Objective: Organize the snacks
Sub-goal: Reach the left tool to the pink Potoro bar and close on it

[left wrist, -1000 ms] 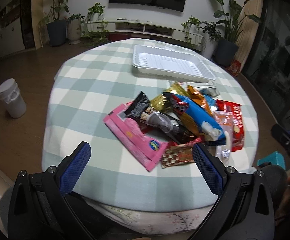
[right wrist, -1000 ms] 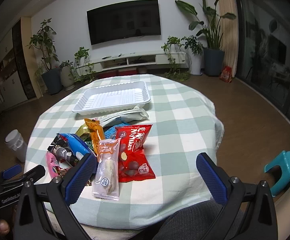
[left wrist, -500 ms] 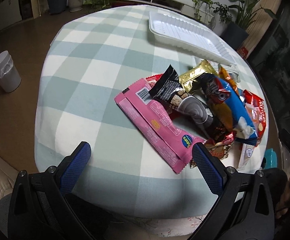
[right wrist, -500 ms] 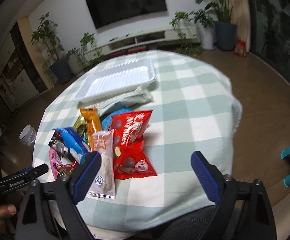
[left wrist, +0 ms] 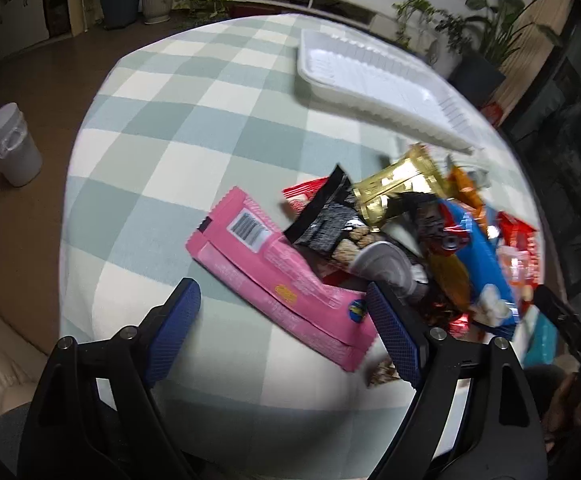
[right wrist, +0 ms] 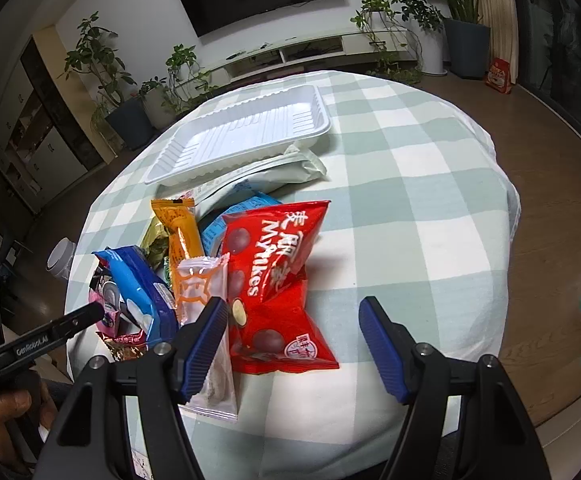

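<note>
A: Status?
B: My left hand-held gripper (left wrist: 284, 330) is wide open over the pink packet (left wrist: 278, 276); right hand-held gripper (right wrist: 292, 342) gapes empty above the red bag (right wrist: 274, 276). Snacks piled on worktop (right wrist: 410, 216) beside white tray (right wrist: 242, 136).

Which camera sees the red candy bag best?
The right wrist view: the red candy bag lies whole and sharp, lettering readable. The left wrist view shows only a blurry red sliver behind the other snacks.

The red snack bag (right wrist: 276, 284) looks like glossy, crinkled plastic film. The white tray (right wrist: 246, 136) looks ribbed matt foam; the checked tablecloth (right wrist: 410, 216) is soft cloth
</note>
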The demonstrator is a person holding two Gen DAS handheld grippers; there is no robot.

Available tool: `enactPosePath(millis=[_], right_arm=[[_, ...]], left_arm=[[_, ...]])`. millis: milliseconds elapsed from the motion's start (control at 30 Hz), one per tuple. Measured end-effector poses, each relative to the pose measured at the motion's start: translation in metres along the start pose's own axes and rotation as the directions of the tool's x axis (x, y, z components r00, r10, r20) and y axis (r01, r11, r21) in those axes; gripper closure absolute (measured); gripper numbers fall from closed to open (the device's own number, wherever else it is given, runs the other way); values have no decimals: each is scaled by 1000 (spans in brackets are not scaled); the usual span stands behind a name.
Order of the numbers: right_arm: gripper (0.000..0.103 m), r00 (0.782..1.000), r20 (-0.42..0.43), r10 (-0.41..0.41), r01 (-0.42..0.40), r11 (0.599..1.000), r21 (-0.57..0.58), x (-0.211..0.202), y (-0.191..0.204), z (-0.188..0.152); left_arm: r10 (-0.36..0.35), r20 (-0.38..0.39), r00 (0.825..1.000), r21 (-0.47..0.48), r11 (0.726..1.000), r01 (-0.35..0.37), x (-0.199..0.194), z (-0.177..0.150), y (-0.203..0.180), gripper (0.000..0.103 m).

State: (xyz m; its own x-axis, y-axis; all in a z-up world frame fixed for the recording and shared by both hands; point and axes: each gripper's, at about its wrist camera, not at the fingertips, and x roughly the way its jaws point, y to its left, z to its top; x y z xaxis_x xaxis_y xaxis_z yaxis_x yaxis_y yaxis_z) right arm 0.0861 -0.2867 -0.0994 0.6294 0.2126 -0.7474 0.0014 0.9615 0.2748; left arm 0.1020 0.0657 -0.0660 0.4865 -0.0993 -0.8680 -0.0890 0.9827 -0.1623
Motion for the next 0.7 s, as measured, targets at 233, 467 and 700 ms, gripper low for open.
enactPosePath(millis=[233,467,700], right_arm=[[31,1000,14,-12,13,1000,-25,0,4,-1],[31,1000,21,-2,3,1000,-13,-3,1,-3],[30,1000,23,1,-1,1000,-23,-5,3,-5]], left_arm=[[58,-8,998,52,997,-57,9,2,-5,65],[37,-44,998,49,998,-34,-1,-4,17,71],[43,-54,998,-10,999,-44,-3,3,31,32]])
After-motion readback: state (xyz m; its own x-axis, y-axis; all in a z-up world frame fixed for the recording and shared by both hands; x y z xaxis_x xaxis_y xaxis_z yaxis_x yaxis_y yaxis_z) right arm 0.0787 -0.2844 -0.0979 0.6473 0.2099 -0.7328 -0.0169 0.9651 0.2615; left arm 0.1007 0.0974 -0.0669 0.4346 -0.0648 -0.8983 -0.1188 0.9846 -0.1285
